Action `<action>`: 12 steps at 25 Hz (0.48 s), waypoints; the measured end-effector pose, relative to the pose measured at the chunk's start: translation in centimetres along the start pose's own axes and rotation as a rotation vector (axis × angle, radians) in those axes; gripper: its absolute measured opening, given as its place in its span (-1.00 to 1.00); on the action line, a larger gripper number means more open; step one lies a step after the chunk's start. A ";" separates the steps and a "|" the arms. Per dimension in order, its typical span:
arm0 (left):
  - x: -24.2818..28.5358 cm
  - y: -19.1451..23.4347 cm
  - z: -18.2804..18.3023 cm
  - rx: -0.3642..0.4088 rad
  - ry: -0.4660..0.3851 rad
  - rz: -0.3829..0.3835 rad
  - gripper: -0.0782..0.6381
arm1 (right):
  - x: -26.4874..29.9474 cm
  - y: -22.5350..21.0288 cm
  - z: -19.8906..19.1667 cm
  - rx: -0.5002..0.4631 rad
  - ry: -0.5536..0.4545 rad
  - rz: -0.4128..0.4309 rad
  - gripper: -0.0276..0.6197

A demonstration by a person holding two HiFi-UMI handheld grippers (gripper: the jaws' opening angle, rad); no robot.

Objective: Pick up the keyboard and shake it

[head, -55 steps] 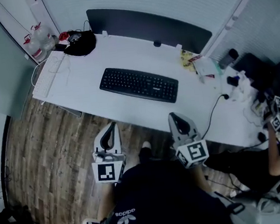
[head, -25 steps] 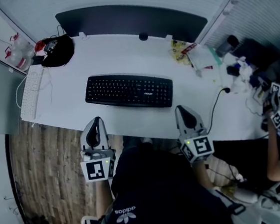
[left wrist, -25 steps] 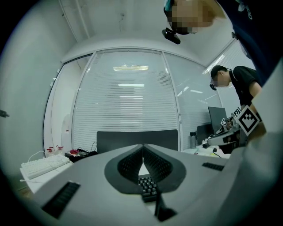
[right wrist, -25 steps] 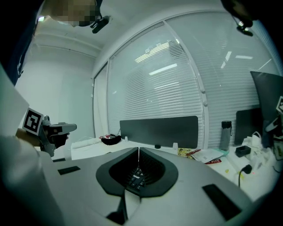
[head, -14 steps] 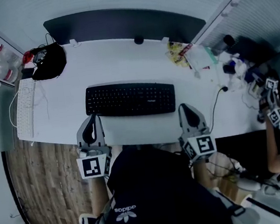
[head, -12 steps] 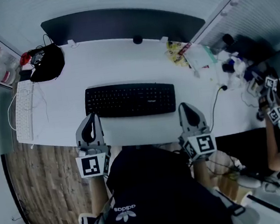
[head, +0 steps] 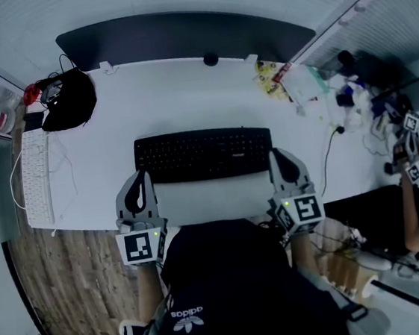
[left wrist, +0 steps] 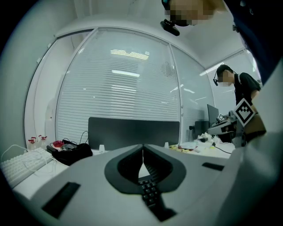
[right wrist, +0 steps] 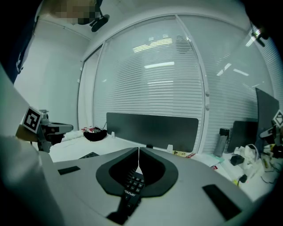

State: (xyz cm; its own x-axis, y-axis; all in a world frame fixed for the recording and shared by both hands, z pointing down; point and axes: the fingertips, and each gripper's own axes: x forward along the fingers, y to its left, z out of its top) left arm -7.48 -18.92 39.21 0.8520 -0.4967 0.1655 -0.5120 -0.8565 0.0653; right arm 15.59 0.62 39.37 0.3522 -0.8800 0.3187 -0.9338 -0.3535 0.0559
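keyboard [head: 203, 154] lies by closed left gripper [head: 138, 176], right gripper [head: 280, 154], seemingly untouched.

An office: a long white desk [head: 186, 98], a dark grey divider panel [head: 179, 33] behind it, white slatted blinds [left wrist: 119, 88] on glass walls [right wrist: 150, 70].

Left claw [head: 140, 175]: moved up from the worktop [head: 186, 90] edge to the keyboard [head: 203, 155]'s lower-left corner.
Right claw [head: 278, 154]: now at its lower-right corner.

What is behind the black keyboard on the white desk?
Bare desk, then a dark panel along the far edge, a small dark object at its foot. The panel hides what lies beyond.
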 end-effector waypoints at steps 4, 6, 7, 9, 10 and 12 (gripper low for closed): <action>0.3 1.7 -1.2 -0.026 0.027 0.001 -0.76 | 1.2 0.2 -0.2 -0.030 0.033 -0.006 -0.90; 0.6 2.3 -1.9 -0.042 0.042 -0.001 -0.76 | 1.5 -0.2 -0.5 -0.032 0.056 -0.019 -0.90; 0.7 2.6 -2.3 -0.047 0.050 -0.002 -0.76 | 1.6 -0.4 -0.6 -0.034 0.067 -0.024 -0.90; 1.1 3.1 -3.1 -0.057 0.065 -0.002 -0.76 | 1.9 -1.0 -0.8 -0.026 0.079 -0.035 -0.89; 1.2 3.3 -3.5 -0.063 0.073 -0.003 -0.76 | 2.0 -1.4 -1.0 -0.014 0.080 -0.039 -0.89; 1.5 3.5 -4.3 -0.081 0.087 -0.004 -0.76 | 2.3 -2.2 -1.5 0.013 0.089 -0.047 -0.89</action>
State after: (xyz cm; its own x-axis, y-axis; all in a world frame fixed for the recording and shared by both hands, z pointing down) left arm -8.44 -22.03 43.94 0.8431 -0.4765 0.2493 -0.5191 -0.8423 0.1453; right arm 18.31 -0.14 41.40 0.3882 -0.8306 0.3992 -0.9151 -0.3987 0.0605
